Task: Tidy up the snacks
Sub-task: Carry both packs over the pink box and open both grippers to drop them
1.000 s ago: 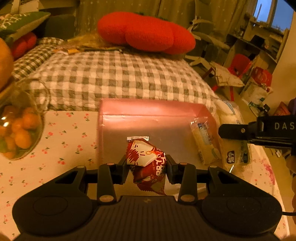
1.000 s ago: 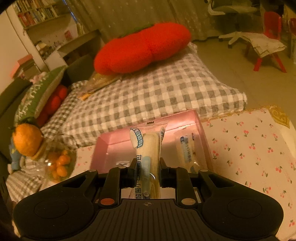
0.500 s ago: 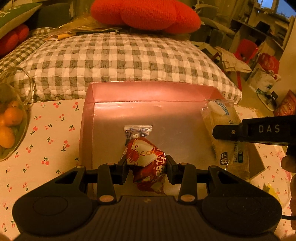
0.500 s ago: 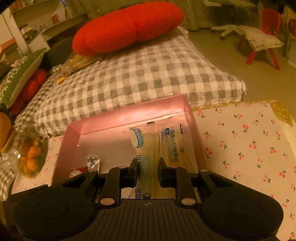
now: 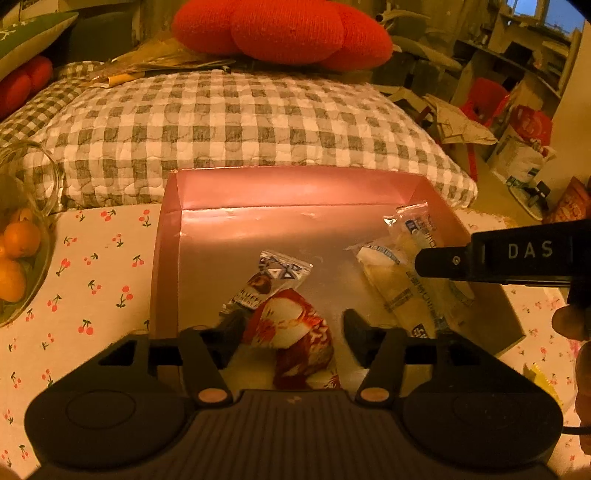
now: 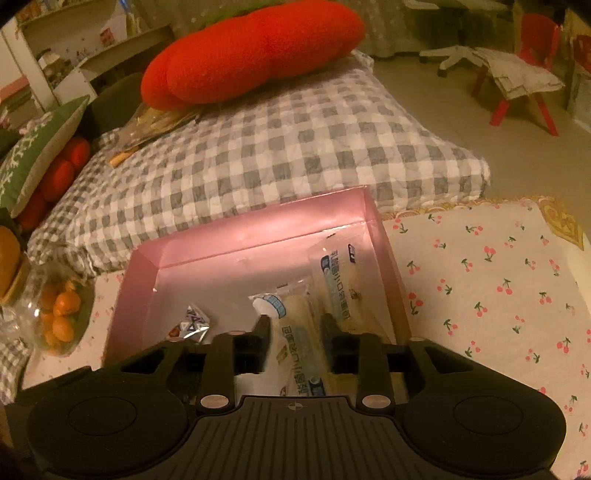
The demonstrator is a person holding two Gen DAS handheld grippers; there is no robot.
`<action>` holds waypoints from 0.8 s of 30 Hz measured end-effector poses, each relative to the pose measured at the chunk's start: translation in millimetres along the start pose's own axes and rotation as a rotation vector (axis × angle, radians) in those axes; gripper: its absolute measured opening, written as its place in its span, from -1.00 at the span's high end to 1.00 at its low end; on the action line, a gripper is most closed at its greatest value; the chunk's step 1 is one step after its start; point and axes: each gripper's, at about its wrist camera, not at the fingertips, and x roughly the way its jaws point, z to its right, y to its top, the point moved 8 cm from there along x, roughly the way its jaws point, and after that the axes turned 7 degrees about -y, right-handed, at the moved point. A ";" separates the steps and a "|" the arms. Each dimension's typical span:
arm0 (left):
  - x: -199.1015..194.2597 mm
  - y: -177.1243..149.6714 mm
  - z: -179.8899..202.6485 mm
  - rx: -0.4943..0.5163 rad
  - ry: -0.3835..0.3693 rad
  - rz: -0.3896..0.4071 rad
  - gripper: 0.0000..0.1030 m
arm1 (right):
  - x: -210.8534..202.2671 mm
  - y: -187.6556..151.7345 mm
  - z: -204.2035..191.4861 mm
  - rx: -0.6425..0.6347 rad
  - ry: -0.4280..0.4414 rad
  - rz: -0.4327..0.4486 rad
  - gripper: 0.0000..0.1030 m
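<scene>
A pink box (image 5: 295,184) stands on the cherry-print cloth. In the left wrist view a red-and-white snack packet (image 5: 295,332) lies on the box floor between the fingers of my left gripper (image 5: 293,323). Its jaws are opening and the right finger stands clear of the packet. A silver-and-brown packet (image 5: 269,280) lies just beyond. In the right wrist view a pale bread-stick packet (image 6: 295,332) rests in the box between the fingers of my right gripper (image 6: 295,325), whose jaws are opening, with small gaps on both sides. A second bread-stick packet (image 6: 340,284) lies along the right wall.
A glass bowl of small oranges (image 5: 18,251) stands left of the box. A checked cushion (image 5: 240,122) with a red pillow (image 5: 288,33) lies behind it. A person's hand (image 5: 569,325) holds the right gripper, and a yellow wrapper (image 5: 543,376) lies beside it.
Both grippers came down into the pink box. Both pairs of jaws widened, and the red-and-white packet and the bread-stick packet now lie loose on the box floor.
</scene>
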 end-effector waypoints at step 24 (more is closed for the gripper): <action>-64.3 -12.1 41.5 0.075 -0.050 0.059 -0.92 | -83.0 -10.5 13.6 -0.026 -0.001 0.078 -0.49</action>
